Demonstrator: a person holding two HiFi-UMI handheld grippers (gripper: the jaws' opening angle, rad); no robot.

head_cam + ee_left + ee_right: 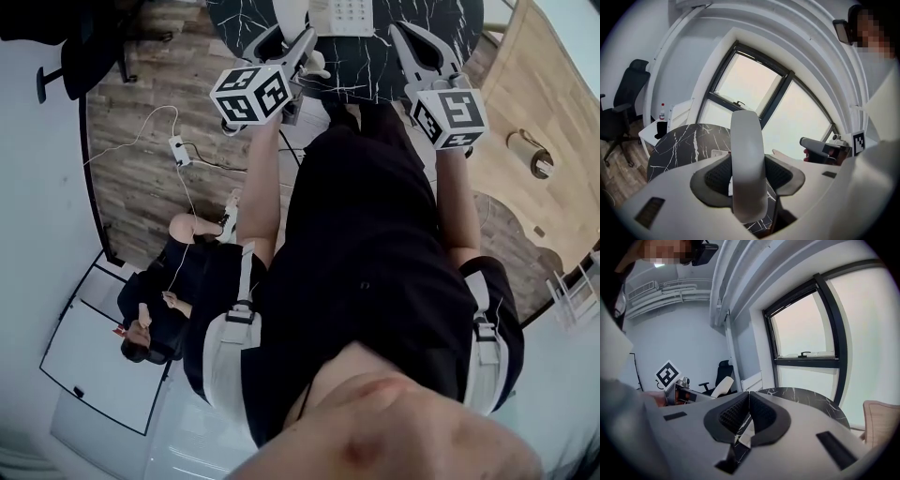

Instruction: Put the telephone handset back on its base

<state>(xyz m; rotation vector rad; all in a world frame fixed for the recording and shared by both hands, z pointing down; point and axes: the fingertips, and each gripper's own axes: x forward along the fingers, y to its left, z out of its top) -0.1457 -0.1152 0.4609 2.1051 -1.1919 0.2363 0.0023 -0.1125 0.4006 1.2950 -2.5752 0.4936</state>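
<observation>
Left hand-held gripper [749, 178] around white handset [747, 140]

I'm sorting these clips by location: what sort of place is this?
Probably an office or meeting room: a black office chair by the wall, a telephone base on a round dark marble-look table, and a large framed window.

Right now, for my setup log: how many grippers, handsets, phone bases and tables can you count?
Handset: 1
Phone base: 1
Table: 1
Grippers: 2, the left gripper and the right gripper
Total: 5
</observation>
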